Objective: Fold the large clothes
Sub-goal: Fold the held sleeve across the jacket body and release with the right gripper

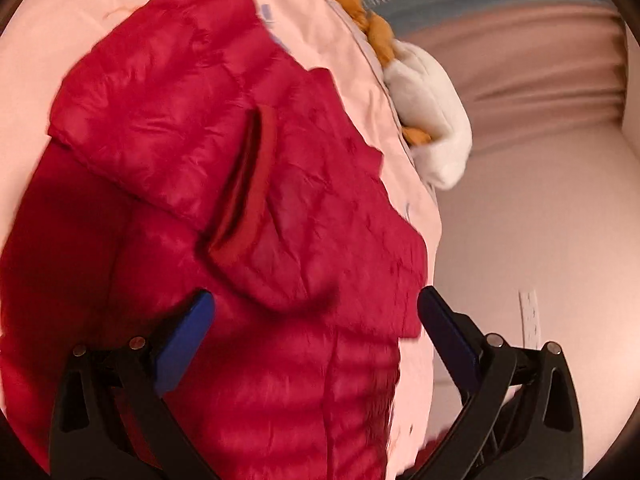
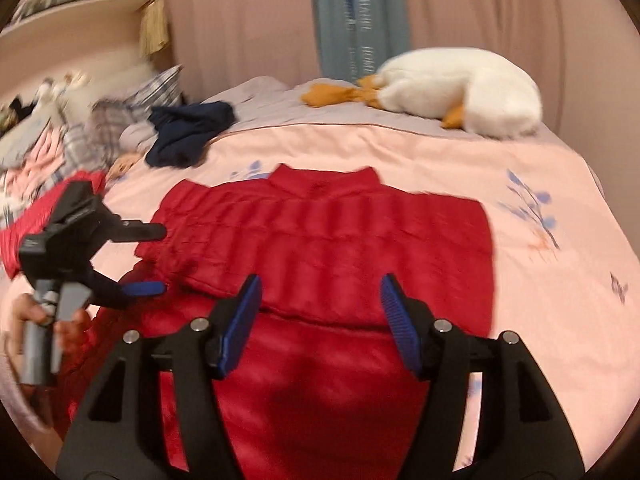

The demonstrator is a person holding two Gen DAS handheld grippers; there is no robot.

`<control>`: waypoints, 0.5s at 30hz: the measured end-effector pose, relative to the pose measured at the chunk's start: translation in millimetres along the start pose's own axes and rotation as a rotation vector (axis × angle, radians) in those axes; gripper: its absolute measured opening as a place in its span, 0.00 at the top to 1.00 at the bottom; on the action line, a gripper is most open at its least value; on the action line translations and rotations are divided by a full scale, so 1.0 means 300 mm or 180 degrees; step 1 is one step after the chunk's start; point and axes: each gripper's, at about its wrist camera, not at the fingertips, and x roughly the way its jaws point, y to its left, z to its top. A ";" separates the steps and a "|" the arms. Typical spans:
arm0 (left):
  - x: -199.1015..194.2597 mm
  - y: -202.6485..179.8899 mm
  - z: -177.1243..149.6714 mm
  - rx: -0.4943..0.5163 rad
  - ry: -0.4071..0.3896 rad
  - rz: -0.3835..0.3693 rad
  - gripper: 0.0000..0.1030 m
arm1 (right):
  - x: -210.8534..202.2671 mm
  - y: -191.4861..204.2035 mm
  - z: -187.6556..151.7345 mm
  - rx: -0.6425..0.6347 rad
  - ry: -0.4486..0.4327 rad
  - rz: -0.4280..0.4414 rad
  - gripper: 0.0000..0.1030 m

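A red quilted jacket (image 2: pixel 320 248) is spread on a pink bedspread (image 2: pixel 540 184), with its collar turned toward the far edge of the bed and its hem toward the near side, so that its long axis runs away from the right wrist camera. In the left wrist view the same jacket (image 1: pixel 224 184) is seen at a slant, with a folded panel and a ribbed band lying across its upper part.

The right gripper (image 2: pixel 320 316) is held above the lower half of the jacket, its blue-padded fingers (image 2: pixel 240 320) spread wide with only red fabric seen between them; nothing is clamped. The left gripper (image 1: pixel 316 328) is likewise parted, its fingers (image 1: pixel 184 340) set over the jacket, one above the quilted body and the other near the garment's edge by the bedspread (image 1: pixel 328 32). Contact with the cloth cannot be judged in either view. In the right wrist view the left gripper (image 2: pixel 158 258) is seen at the jacket's left side, gaping, and held by a hand (image 2: pixel 48 324).

A white plush goose (image 2: pixel 460 92) lies near the far edge, well apart from the jacket, and a dark navy garment (image 2: pixel 188 132) is bunched at the far left.
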 end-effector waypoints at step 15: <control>-0.164 -0.101 0.061 0.0285 -0.0900 0.0094 0.94 | 0.002 -0.221 -0.009 0.0512 -0.0030 -0.0157 0.39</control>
